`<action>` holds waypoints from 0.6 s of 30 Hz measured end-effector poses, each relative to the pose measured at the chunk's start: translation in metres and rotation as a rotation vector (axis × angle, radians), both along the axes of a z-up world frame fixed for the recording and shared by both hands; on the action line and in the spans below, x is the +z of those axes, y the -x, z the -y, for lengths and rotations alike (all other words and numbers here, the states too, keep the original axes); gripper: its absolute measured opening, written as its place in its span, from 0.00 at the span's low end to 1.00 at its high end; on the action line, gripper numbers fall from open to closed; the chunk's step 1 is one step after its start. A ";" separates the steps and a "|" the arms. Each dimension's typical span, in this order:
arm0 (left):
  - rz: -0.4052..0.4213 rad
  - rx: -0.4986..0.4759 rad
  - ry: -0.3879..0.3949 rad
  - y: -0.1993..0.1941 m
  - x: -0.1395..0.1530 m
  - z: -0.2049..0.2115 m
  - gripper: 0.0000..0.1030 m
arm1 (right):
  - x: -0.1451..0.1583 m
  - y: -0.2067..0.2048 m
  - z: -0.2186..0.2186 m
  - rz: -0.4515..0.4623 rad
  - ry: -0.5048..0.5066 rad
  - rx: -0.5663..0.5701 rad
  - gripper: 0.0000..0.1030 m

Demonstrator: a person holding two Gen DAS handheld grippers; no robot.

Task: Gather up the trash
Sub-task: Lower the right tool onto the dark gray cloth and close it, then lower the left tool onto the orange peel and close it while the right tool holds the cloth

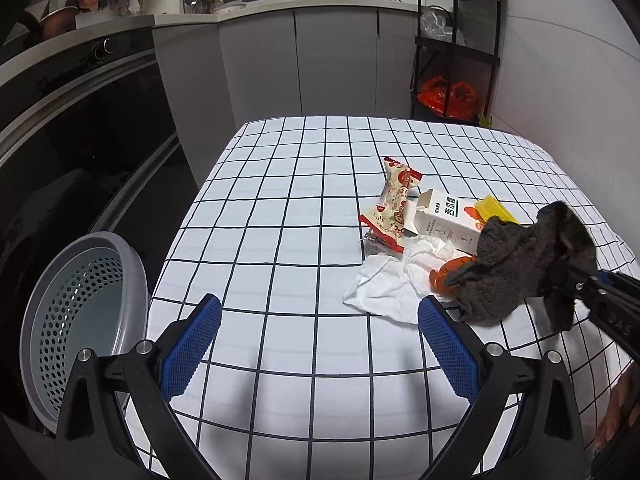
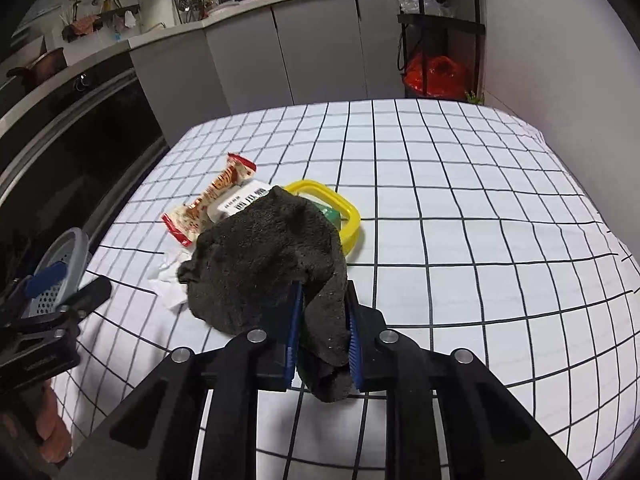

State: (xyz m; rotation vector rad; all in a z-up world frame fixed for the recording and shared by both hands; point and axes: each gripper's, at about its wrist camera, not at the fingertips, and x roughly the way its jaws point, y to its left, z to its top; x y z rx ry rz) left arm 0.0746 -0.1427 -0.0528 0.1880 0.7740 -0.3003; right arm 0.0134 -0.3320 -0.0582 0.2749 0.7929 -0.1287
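Tablecloth (image 1: 304,208): you see white with a black grid of squares.
Rag (image 2: 272,256): you see dark grey, almost charcoal, with a fuzzy speckled look.
Snack wrapper (image 1: 390,208): you see cream with red ends and red and brown printed pictures.
Carton (image 1: 448,220): you see white with dark lettering and a green mark.
Tissue (image 1: 384,284): you see plain white.
Container (image 2: 344,210): you see a bright yellow rim, with green inside.
Basket (image 1: 80,312): you see a light grey rim around a pale blue-grey wall dotted with holes.
Left gripper (image 1: 320,344): you see black arms with blue ribbed pads.
Right gripper (image 2: 324,328): you see the same black and blue.
Bag (image 1: 446,98): you see bright orange-red on the black rack (image 1: 496,60).
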 end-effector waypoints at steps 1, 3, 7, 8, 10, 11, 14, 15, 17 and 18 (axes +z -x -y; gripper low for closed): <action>-0.001 -0.002 -0.001 0.001 -0.001 0.000 0.94 | 0.005 0.005 0.002 0.017 -0.006 -0.004 0.19; -0.001 -0.004 -0.002 0.001 -0.002 0.001 0.94 | 0.016 0.015 0.008 0.052 -0.015 -0.016 0.19; -0.014 -0.009 -0.002 0.002 -0.006 0.003 0.94 | 0.033 0.034 0.019 0.103 -0.034 -0.045 0.19; -0.019 -0.012 0.002 0.002 -0.007 0.004 0.94 | 0.036 0.039 0.021 0.112 -0.037 -0.054 0.19; -0.031 -0.016 0.010 0.002 -0.009 0.006 0.94 | 0.041 0.042 0.026 0.121 -0.039 -0.069 0.19; -0.036 -0.018 0.013 0.002 -0.009 0.008 0.94 | 0.042 0.043 0.029 0.125 -0.045 -0.075 0.19; -0.052 -0.028 0.020 0.004 -0.011 0.013 0.94 | 0.047 0.046 0.036 0.142 -0.068 -0.084 0.19; -0.053 -0.030 0.018 0.005 -0.012 0.016 0.94 | 0.048 0.047 0.037 0.147 -0.071 -0.086 0.19; -0.055 -0.041 0.014 0.009 -0.013 0.024 0.94 | 0.050 0.047 0.040 0.154 -0.076 -0.085 0.19; -0.055 -0.047 0.011 0.010 -0.013 0.028 0.94 | 0.050 0.047 0.041 0.157 -0.082 -0.084 0.19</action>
